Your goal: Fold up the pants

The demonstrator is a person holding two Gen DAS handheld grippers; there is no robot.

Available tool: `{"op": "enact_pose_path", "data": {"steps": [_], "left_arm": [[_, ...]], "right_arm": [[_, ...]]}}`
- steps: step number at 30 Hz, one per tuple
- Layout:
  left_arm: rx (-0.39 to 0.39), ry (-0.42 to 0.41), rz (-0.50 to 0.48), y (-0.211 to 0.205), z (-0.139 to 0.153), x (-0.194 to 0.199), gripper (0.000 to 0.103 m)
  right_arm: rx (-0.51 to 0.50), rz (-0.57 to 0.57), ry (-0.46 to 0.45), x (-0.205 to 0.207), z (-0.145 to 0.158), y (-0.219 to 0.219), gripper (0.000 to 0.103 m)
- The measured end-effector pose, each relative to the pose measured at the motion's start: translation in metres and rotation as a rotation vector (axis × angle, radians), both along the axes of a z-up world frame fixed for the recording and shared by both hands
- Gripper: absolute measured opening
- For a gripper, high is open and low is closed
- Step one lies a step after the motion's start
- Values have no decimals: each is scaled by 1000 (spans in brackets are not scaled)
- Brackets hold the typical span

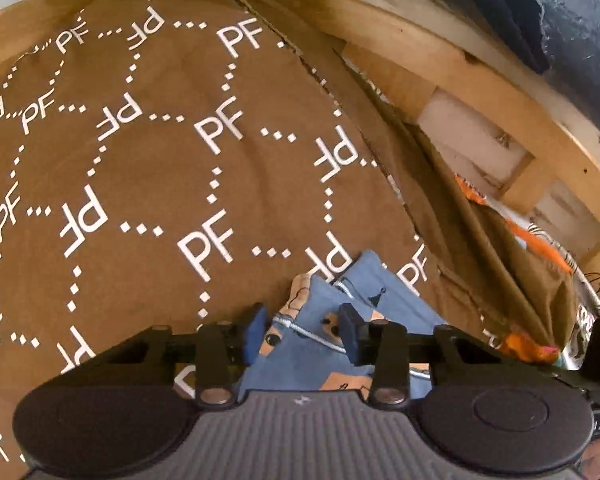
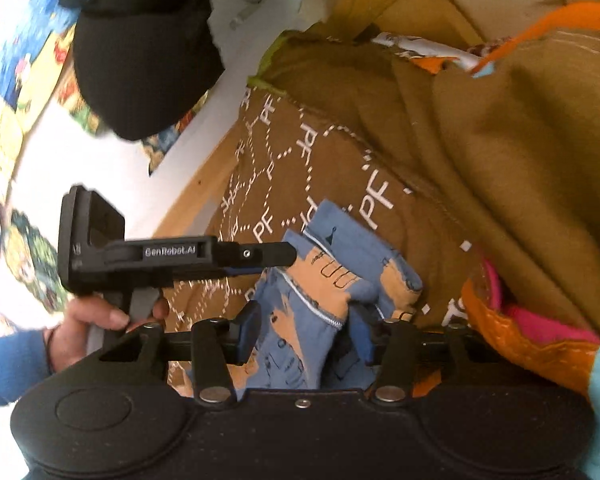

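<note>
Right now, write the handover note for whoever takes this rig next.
Left gripper: jaws part open, straddling the small blue and orange printed pants; pads not visibly pressing on the cloth.
Right gripper: part open, pants fabric between its fingers; grip not confirmed.
Things: the pants lie bunched on the brown cloth printed with white PF letters, beside a heap of olive-brown fabric. In the right wrist view the left gripper's tip reaches the pants' far edge.
Done: pants gathered, partly doubled over.
Left: flatten, square up the fold, finish it.
</note>
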State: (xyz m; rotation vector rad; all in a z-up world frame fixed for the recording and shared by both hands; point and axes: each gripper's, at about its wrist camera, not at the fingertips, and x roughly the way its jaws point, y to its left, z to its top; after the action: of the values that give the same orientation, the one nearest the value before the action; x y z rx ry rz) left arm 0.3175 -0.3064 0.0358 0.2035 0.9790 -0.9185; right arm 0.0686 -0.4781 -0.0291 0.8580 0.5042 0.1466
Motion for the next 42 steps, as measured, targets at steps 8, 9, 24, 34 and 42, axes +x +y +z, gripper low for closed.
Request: {"op": "enact_pose_path", "data": {"steps": [8, 9, 24, 34, 42], "left_arm": [[-18, -134, -41, -4, 3, -21, 16], [-24, -153, -44, -1, 7, -25, 15], [26, -358, -188, -50, -5, -56, 17], [19, -509, -49, 11, 14, -91, 74], [82, -418, 17, 98, -21, -146, 73]], "right_arm": [[-63, -65, 15, -6, 1, 4, 9], [-97, -72, 16, -7, 3, 7, 8], [-514, -129, 85, -21, 9, 37, 10], [-932, -128, -44, -31, 31, 66, 45], [-999, 203, 10, -5, 7, 85, 27]]}}
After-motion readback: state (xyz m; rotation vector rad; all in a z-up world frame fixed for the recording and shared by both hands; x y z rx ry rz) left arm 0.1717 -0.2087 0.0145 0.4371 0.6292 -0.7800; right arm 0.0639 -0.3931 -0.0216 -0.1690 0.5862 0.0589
